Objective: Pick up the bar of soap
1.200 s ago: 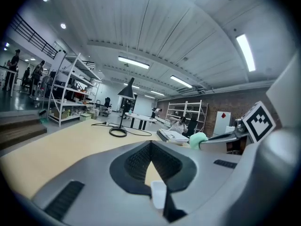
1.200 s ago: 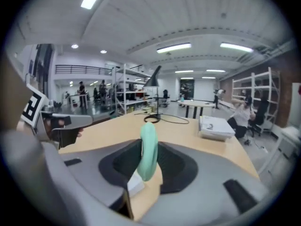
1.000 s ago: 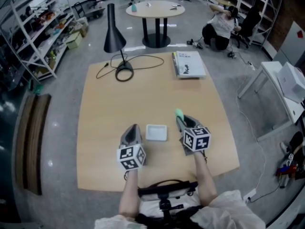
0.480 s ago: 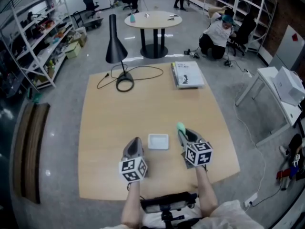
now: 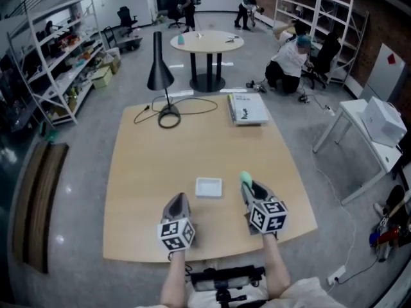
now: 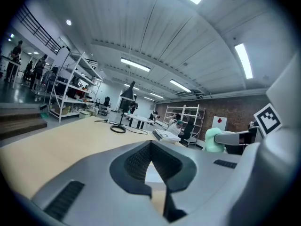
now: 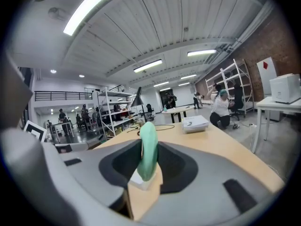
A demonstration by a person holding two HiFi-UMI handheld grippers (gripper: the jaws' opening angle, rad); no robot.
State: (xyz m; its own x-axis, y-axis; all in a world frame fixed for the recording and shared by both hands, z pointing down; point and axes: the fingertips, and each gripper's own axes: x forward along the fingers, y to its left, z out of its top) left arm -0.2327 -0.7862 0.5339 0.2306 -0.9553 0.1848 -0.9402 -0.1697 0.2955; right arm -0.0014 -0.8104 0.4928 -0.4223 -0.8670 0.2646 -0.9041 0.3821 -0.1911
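R tongs (image 5: 250,188) w/ 1 soap (image 7: 148,147), 1 dish (image 5: 209,187)

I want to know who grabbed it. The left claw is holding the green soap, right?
Not quite. It is the right claw that is holding the green soap. The right gripper view shows the soap pinched between its jaws. In the left gripper view, the left claw has nothing in it.

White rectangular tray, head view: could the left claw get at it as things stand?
Probably yes. The white rectangular tray lies just ahead and right of the left claw, bare wooden table between; the right claw, holding the green bar of soap, sits beyond the tray.
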